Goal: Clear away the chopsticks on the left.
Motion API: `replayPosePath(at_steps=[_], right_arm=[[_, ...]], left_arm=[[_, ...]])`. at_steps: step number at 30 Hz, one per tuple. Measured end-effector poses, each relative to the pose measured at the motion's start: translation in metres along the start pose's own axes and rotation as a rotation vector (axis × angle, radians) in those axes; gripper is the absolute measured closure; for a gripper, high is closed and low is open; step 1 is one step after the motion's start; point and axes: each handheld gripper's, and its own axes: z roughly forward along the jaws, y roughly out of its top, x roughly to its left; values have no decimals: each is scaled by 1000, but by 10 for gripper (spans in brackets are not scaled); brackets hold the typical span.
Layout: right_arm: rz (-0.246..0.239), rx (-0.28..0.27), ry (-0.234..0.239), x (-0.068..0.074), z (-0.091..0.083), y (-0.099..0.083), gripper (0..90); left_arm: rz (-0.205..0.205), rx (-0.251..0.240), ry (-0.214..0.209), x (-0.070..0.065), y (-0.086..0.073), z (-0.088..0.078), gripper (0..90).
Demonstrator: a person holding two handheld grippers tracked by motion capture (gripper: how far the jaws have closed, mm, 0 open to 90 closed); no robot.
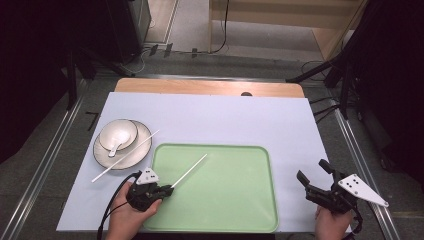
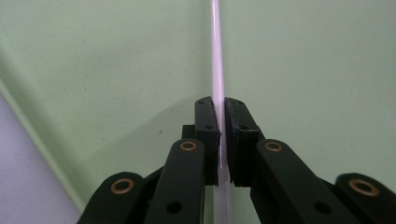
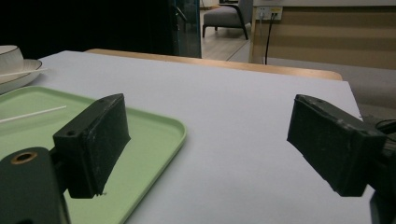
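Where the high view blurs it, jaws pinch the chopstick (image 2: 217, 70).

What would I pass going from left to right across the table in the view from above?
Plate with a bowl on it → left gripper clamped on a white stick → green tray → right gripper, jaws apart.
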Motion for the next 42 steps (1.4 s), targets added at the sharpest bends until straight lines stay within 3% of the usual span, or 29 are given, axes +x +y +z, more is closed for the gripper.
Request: replayPosePath(at_steps=[4,7,10,13,16,18,19,21,22,27,30,31,42], right_arm=[[1,3,3,0,1,0,128],[0,3,5,1,1,0,128],[0,2,7,2,1,0,128],[-2,1,12,2,1,0,128],[0,3,13,1,0,0,128],[3,3,11,0,0,0,128],[5,3,10,0,0,0,128],[5,4,10,-1,1,0,128],[5,4,12,-1,1,0,128],[4,8,12,0,1,-1,128],[6,7,12,0,0,-1,128],[4,6,13,-1,0,-1,128],[-1,17,10,0,1,-2,128]], left_arm=[[-5,-15,17,-2,-2,0,841],[28,-17,51,-7,-3,1,835],[7,-22,33,-6,-2,1,797],[-41,-21,-23,1,-1,1,753],[-48,-46,-15,5,4,-1,721],[-48,-72,-15,4,12,-4,746],[-35,-80,-10,2,17,-4,824],[-16,-79,-13,-1,25,-2,871],[13,-66,-20,-5,32,4,900],[90,-14,-25,-17,43,30,900],[101,11,-2,-18,43,42,900],[92,1,-6,-17,43,43,900],[4,-13,105,6,37,30,900]])
